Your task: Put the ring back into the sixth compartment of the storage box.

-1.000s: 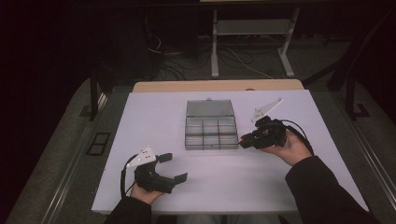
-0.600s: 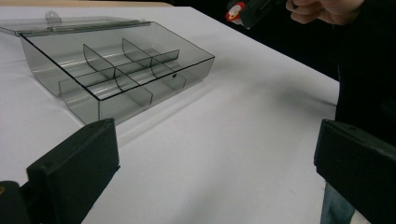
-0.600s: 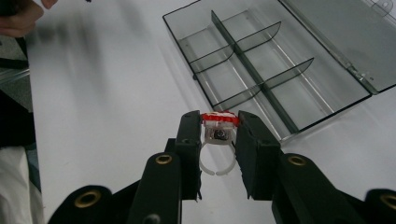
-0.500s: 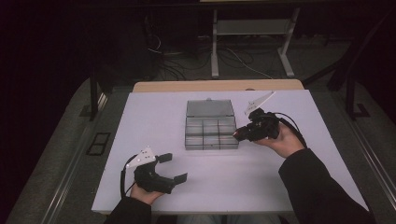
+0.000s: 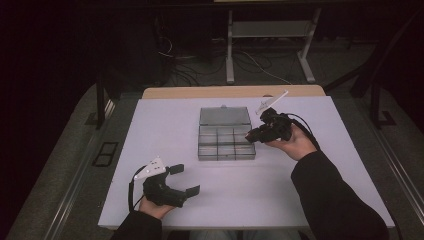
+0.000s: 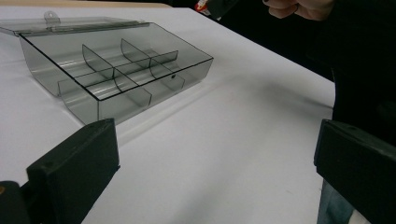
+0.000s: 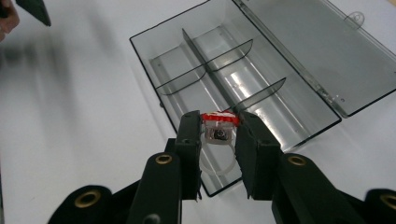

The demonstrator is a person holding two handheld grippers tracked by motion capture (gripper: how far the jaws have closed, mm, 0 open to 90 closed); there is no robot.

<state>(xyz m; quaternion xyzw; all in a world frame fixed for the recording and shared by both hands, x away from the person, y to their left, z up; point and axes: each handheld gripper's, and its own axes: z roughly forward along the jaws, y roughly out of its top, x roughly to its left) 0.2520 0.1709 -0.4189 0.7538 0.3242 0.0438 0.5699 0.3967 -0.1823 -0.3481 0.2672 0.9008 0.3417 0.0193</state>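
My right gripper (image 7: 218, 135) is closed on one small red-topped piece (image 7: 219, 119), red and white on top with a dark centre below (it looks like a bottle cap or a small knob, I can't tell which). I hold it above the near right corner of the clear compartment box (image 5: 226, 142), so the box lies straight ahead of and below these jaws. In the right gripper view the piece hangs over the rim of the corner compartment, near the wall that faces me; I judge that a short move forward and down would put it inside that cell.

The box lies with its long axis left to right across the white table (image 5: 150, 125), and its lid (image 5: 224, 116) is folded flat open on the far side. I count six compartments, two rows of three, split by one long divider and two cross dividers per row. All six look empty.

My left gripper (image 5: 182, 179) is well apart from the box, at the near left of the table, jaws spread wide and holding nothing. In the left gripper view the box sits ahead to the left. The right hand (image 5: 292, 142) is by far the nearer to the box, so any drop is its job.

Count: one box, one lid, one held piece, two grippers.
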